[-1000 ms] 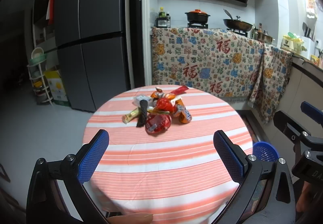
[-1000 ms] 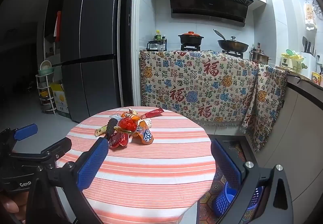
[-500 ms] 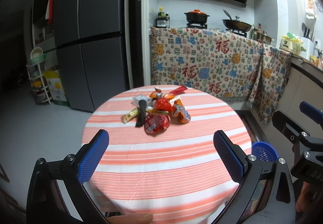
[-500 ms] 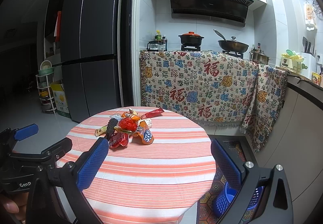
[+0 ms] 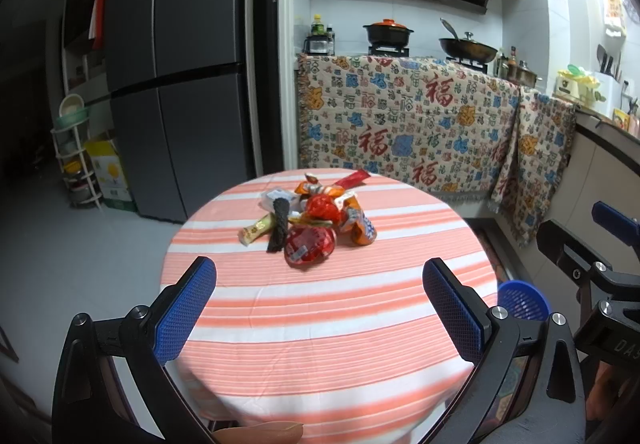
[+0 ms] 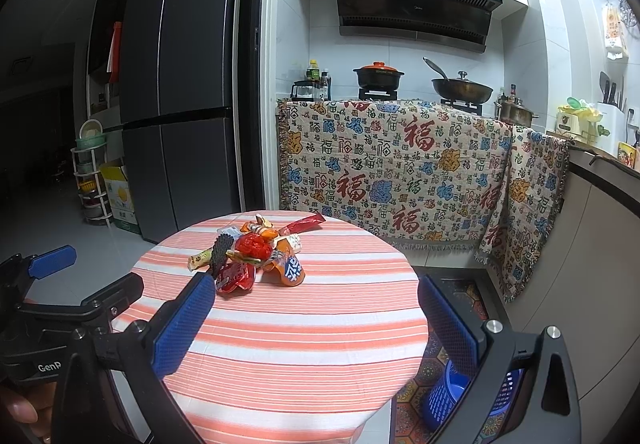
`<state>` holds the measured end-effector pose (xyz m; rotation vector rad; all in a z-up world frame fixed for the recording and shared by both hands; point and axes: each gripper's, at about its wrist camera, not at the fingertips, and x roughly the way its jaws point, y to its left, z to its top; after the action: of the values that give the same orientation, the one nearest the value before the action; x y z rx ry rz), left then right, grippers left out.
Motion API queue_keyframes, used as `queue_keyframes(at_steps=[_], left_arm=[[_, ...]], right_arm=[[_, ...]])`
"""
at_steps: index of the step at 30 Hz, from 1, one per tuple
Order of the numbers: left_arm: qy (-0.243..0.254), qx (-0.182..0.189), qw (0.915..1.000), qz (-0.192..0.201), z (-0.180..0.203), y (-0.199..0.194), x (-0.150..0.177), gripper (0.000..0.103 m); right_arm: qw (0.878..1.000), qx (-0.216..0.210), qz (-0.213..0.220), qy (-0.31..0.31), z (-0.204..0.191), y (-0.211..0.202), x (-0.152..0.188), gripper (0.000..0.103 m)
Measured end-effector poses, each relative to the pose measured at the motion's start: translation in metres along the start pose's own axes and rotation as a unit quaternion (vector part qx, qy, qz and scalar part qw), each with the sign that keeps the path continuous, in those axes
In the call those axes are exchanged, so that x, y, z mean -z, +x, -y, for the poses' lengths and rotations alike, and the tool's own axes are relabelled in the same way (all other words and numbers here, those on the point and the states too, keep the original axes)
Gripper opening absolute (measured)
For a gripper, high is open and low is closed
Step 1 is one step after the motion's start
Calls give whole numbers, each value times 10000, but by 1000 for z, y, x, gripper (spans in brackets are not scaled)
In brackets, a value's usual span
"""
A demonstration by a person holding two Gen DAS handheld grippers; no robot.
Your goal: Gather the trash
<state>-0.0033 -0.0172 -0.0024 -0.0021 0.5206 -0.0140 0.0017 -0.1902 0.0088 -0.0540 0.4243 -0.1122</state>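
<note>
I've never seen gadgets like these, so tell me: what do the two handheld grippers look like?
Each is a black frame ending in two fingers, with blue cross-hatched pads and silver bolt heads. The left gripper and right gripper match. White lettering marks their bodies: "GenP" on the left, "DA" on the right, both cut off. No cables or sleeves show.

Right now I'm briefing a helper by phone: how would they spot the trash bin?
Find the round table with the orange-striped cloth. On the floor off its right edge stands a blue mesh basket; nothing else on that floor is blue and perforated.
</note>
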Motion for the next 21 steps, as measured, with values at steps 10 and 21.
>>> queue_keyframes(at_steps=[10, 21], left_arm=[[9, 4, 10000, 2, 4, -1, 0, 103], [6, 5, 10000, -1, 4, -1, -1, 103]], right_arm=[[10000, -15, 1, -8, -2, -3, 1, 103], [10000, -21, -9, -5, -1, -4, 0, 103]])
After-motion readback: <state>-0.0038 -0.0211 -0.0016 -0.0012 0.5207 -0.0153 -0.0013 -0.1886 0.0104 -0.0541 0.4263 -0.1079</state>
